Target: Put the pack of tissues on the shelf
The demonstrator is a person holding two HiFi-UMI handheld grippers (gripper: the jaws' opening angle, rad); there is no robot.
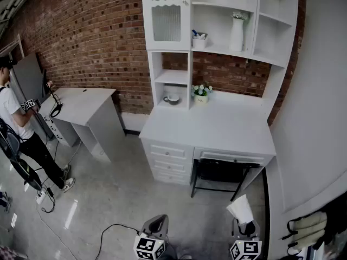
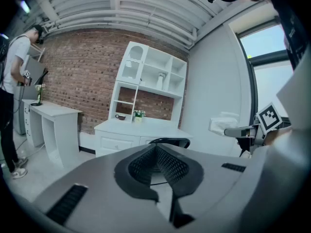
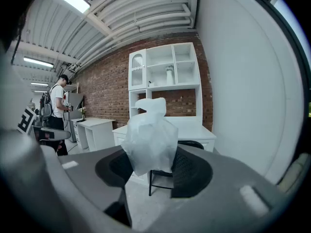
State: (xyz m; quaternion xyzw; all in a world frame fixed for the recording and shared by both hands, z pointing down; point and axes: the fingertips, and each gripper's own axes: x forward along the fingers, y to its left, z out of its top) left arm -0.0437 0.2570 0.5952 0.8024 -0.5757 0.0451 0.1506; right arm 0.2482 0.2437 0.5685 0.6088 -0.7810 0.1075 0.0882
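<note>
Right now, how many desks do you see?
2: one desk under the shelf unit, and a plain white desk to its left, by the person. Others may be out of view.

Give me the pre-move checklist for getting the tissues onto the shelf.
1. Tissues gripped: ok, the right gripper has its jaws closed on them.
2. Left gripper free: ok, jaws together, nothing between.
3. Shelf has a free spot: ok, bare above the cup.
4. Shelf within reach: not ok, open floor lies between.
5. Chair out of the way: ok, tucked under the desk.
6. Person clear: ok, far left at another table.
</note>
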